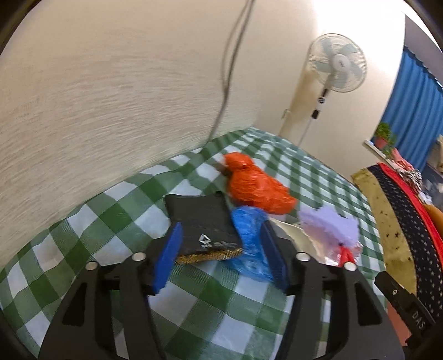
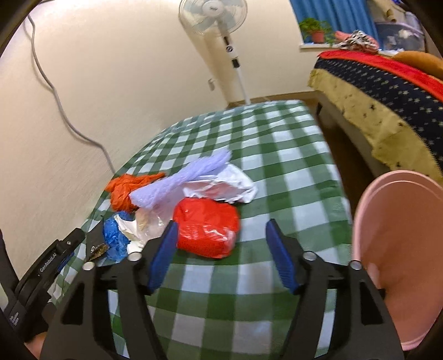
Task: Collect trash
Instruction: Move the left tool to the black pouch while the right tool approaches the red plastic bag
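Note:
Trash lies in a heap on the green checked tablecloth [image 2: 277, 155]. In the left wrist view my left gripper [image 1: 221, 229] is open, with a black packet with a gold edge [image 1: 205, 229] and crumpled blue plastic [image 1: 249, 235] between its blue pads; the pads do not press on them. An orange bag [image 1: 254, 185] sits just beyond, and lilac paper [image 1: 329, 224] lies to the right. In the right wrist view my right gripper [image 2: 223, 224] is open around the near side of a red bag [image 2: 207, 229]. White plastic [image 2: 229, 185] and the lilac paper [image 2: 180, 180] lie behind it.
A pink bin [image 2: 401, 249] stands tilted at the table's right edge. The cream wall [image 1: 110, 97] runs close along the left, with a grey cable [image 2: 55, 91] hanging on it. A standing fan [image 2: 218, 16] and a bed with blankets [image 2: 387, 91] stand beyond.

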`<move>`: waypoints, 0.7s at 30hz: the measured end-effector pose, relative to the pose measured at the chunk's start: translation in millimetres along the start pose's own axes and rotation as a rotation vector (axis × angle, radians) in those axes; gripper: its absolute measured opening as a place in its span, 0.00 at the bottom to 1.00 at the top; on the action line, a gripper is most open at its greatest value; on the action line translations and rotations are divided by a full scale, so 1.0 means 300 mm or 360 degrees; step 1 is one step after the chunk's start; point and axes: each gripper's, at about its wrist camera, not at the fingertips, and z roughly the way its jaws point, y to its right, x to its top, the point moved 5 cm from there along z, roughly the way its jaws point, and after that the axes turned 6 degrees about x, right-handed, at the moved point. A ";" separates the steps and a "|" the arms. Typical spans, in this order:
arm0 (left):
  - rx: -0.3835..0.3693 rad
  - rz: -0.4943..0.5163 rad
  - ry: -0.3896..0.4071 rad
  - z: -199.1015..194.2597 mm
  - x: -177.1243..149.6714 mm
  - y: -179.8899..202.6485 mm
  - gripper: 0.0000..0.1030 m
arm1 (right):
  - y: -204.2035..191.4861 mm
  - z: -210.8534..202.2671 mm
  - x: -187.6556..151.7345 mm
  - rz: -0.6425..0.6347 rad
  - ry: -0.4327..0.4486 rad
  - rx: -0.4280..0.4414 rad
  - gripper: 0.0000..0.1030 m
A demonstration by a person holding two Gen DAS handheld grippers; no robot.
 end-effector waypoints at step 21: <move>0.0174 -0.0017 -0.0285 0.174 -0.012 -0.023 0.80 | 0.022 0.177 -0.009 0.0054 -0.0218 0.0007 0.80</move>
